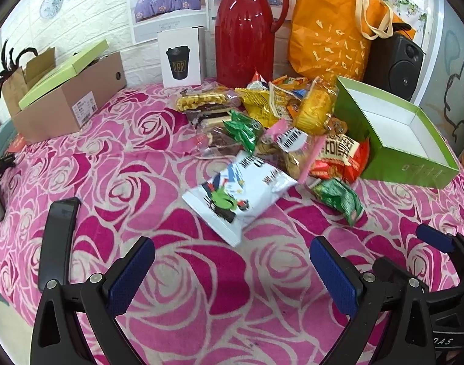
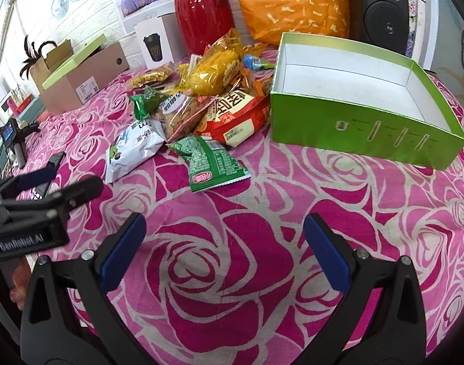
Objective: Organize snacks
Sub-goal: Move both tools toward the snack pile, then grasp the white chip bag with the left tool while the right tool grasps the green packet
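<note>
Your left hand-held gripper (image 1: 232, 273) and right hand-held gripper (image 2: 224, 249) both hover released above the rose-patterned worktop (image 2: 232, 289), grasping nothing. The snack packets (image 2: 201, 91) lie heaped on the worktop just left of the green box (image 2: 353, 133), which holds nothing. A white packet (image 1: 241, 194) lies nearest your left hand-held gripper.

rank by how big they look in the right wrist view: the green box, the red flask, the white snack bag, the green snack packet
1. green box
2. red flask, though its top is cut off by the frame
3. white snack bag and green snack packet look about alike, so I won't rank them.
</note>
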{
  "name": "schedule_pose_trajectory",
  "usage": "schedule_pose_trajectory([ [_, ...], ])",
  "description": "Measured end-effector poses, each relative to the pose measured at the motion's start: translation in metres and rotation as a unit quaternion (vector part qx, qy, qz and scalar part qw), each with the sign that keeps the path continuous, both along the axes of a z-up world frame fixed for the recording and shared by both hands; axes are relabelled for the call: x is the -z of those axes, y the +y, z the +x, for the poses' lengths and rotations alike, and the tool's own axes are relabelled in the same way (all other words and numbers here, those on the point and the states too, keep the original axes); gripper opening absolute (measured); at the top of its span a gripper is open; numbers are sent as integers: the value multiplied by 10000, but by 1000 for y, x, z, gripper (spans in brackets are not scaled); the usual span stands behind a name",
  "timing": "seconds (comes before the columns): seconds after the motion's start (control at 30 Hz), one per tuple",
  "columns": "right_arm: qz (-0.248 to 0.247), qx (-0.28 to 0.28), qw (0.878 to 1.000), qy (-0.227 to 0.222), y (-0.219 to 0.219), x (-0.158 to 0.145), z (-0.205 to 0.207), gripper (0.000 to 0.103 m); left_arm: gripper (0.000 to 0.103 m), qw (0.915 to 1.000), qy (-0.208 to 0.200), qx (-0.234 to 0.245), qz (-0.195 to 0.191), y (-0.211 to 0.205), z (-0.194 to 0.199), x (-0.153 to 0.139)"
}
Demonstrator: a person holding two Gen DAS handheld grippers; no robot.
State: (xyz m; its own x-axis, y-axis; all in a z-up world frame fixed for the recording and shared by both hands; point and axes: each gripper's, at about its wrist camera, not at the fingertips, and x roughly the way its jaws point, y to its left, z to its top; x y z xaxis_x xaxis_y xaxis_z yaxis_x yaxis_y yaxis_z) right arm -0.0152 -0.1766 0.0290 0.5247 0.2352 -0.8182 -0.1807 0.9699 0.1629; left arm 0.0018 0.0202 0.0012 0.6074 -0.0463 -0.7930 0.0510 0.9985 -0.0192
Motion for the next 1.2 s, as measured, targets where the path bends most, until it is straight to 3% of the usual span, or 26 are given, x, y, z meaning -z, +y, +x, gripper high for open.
schedule_pose_trajectory([
  [0.2,15,-261,9996,-59,7,5,19,103,103,9987,27,404,-296,16,34,2],
  [0.4,67,-639,9979,-27,18,16,47,103,99,9931,419,919,-590,21,73,20],
  [0.5,175,-645,9977,115,18,25,59,102,99,9911,613,1071,-493,19,86,30],
  [0.63,280,-609,9975,233,15,32,66,91,99,9872,805,1225,-635,18,87,35],
  [0.73,294,-658,9969,301,15,36,68,90,99,9867,814,1276,-593,13,90,39],
  [0.8,203,-651,9971,332,18,39,71,76,97,9868,921,1240,-492,11,96,46],
  [0.87,107,-629,9976,263,18,38,70,54,91,9872,910,1269,-334,8,97,53],
  [0.93,155,-670,9973,271,18,38,70,50,79,9885,818,1260,-178,7,93,50],
  [1.0,203,-684,9972,217,17,37,69,46,64,9879,746,1332,-259,6,87,44],
  [1.13,393,-755,9963,149,16,29,61,41,60,9884,761,1303,-152,2,76,41],
  [1.2,440,-804,9957,122,13,23,53,40,59,9878,808,1296,-301,2,70,36],
])
